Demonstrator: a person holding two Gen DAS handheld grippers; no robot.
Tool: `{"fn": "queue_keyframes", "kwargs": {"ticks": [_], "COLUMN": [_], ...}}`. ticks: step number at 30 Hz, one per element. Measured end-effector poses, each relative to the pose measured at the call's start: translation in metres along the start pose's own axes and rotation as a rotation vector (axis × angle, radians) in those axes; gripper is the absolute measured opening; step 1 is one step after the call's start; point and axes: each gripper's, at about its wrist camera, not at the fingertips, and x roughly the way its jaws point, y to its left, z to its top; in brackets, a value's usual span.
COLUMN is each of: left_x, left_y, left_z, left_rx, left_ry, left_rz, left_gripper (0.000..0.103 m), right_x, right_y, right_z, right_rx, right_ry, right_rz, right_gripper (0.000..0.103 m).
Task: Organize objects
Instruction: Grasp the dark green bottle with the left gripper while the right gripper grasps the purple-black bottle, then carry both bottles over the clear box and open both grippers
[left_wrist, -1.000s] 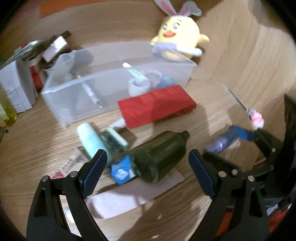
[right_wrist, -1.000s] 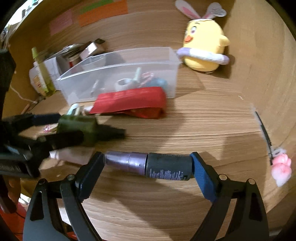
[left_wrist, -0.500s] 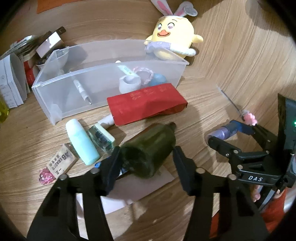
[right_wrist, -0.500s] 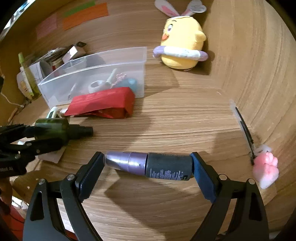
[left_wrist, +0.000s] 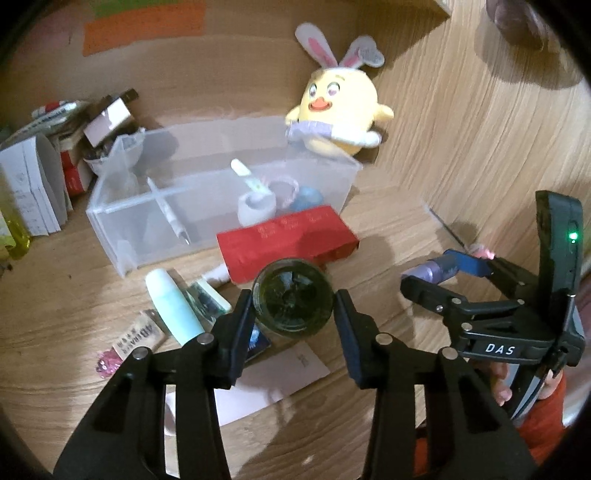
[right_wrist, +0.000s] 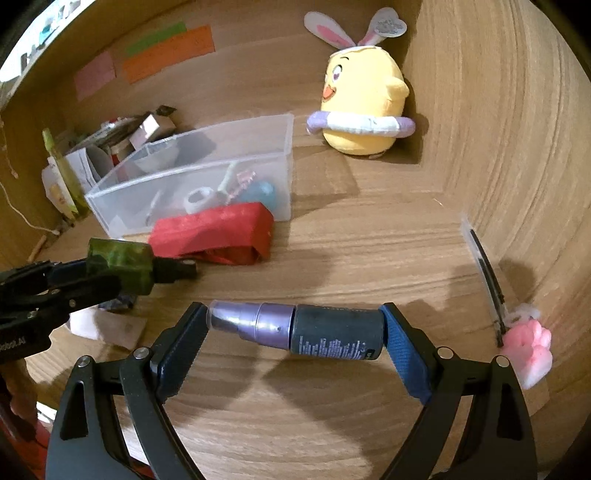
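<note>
A dark green bottle (left_wrist: 291, 299) sits between my left gripper's (left_wrist: 293, 306) pads, base toward the camera and raised off the table. The jaws are closing and both pads press on its sides. From the right wrist view the green bottle (right_wrist: 120, 260) points its black cap to the right. My right gripper (right_wrist: 295, 328) is shut on a purple-and-dark spray bottle (right_wrist: 332, 336), held end to end above the wooden table. A clear plastic bin (left_wrist: 147, 229) stands behind, holding a pen, a white ring, a tube and a blue ball.
A red box (left_wrist: 288, 240) lies before the bin. A pale green tube (left_wrist: 171, 306), an eraser (left_wrist: 136, 336) and white paper (left_wrist: 273, 376) lie below the left gripper. A yellow plush (right_wrist: 362, 99) sits by the back wall. A pink-pawed hair clip (right_wrist: 532, 347) lies right. Boxes (left_wrist: 33, 192) crowd the left.
My left gripper has closed on the green bottle and raised it from the table, tipping its base toward the camera. The right gripper still holds the spray bottle.
</note>
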Motion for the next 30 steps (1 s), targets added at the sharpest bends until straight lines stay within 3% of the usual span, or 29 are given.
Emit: {"fn": "queue_keyframes", "kwargs": {"ticks": [22,30], "left_x": [-0.033,-0.049], "left_y": [0.028,0.04], "left_z": [0.048,0.074], "left_rx": [-0.091,-0.103], "left_ry": [-0.167,-0.239], "left_rz": [0.007,0.055], "left_gripper": [0.041,0.041], "right_x": [-0.003,-0.005], "right_y": [0.027,0.04], "right_z": [0.054,0.08], "right_rx": [-0.044,-0.093], "right_ry": [-0.105,-0.156], "right_rz": [0.1,0.109], "right_gripper": [0.091,0.091]}}
